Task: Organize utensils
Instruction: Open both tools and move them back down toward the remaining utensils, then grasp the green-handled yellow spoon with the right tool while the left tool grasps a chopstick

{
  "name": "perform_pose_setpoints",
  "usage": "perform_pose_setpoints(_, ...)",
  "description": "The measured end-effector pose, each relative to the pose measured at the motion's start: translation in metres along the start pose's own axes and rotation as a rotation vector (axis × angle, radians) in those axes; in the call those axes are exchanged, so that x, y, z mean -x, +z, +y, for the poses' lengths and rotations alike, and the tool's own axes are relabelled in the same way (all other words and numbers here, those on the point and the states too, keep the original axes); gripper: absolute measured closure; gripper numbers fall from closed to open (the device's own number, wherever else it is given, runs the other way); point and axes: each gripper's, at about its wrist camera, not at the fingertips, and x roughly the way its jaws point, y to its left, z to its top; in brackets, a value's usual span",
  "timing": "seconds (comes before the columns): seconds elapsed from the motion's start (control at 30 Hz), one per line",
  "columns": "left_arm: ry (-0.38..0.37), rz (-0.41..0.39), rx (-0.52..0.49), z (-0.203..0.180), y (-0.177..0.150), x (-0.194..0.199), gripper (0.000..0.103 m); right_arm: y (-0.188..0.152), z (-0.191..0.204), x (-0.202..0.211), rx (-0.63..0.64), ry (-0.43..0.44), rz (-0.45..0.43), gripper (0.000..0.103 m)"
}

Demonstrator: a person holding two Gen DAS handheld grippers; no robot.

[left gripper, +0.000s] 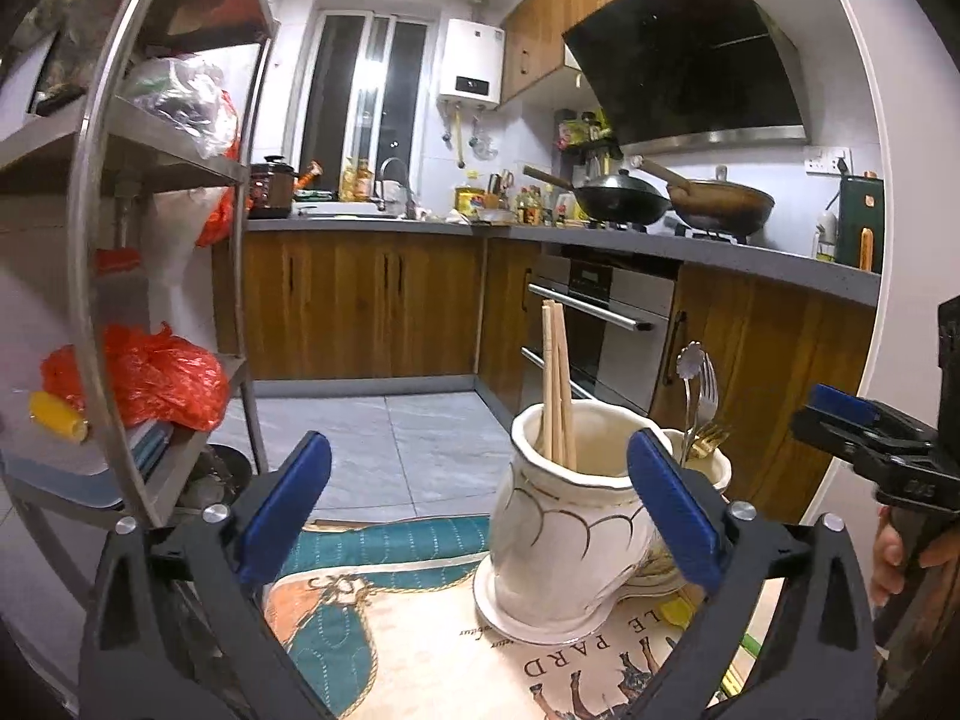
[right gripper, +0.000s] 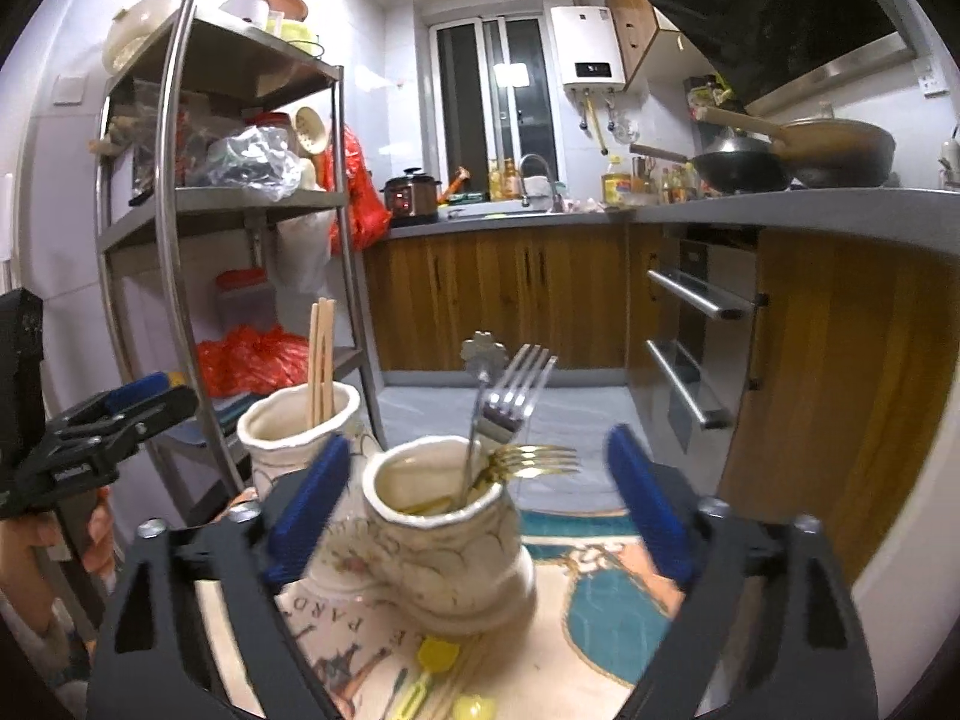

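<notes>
Yellow utensils (right gripper: 441, 669) blur, cut off by the frame's bottom edge.

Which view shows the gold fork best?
The right wrist view: the gold fork pokes out of the nearer ceramic holder, tines clear. The left wrist view catches only its tines behind a blue pad.

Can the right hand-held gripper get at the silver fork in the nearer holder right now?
Probably yes: the right hand-held gripper is open, and the silver fork stands clear above the holder with nothing in front.

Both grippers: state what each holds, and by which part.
Nothing is held. The left gripper and right gripper stand open, pads clear of the ceramic holders.
</notes>
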Motion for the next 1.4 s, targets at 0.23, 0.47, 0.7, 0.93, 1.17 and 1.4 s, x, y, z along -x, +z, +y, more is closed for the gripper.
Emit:
perform_pose_setpoints(0.23,-0.01,0.061,0.022,0.0,-0.002,0.015,0.006,-0.005,-0.015,0.028,-0.001,-0.096,0.053,0.005)
perform_pose_setpoints(0.47,-0.007,0.131,-0.04,-0.012,-0.02,0.03,0.006,-0.024,-0.024,0.041,-0.016,-0.13,0.149,0.005)
perform_pose_setpoints(0.7,-0.008,0.216,-0.041,-0.015,-0.043,0.032,0.006,-0.057,-0.022,0.037,-0.017,-0.142,0.276,0.005)
perform_pose_setpoints(0.93,-0.01,0.295,-0.037,-0.018,-0.066,0.031,0.006,-0.086,-0.017,0.022,-0.02,-0.136,0.408,0.005)
perform_pose_setpoints(1.17,-0.027,0.354,-0.085,-0.03,-0.084,0.029,0.006,-0.102,-0.005,0.006,0.029,-0.139,0.516,0.005)
perform_pose_setpoints(1.4,-0.038,0.385,-0.099,-0.035,-0.093,0.026,0.006,-0.107,0.005,-0.002,0.052,-0.107,0.566,0.02)
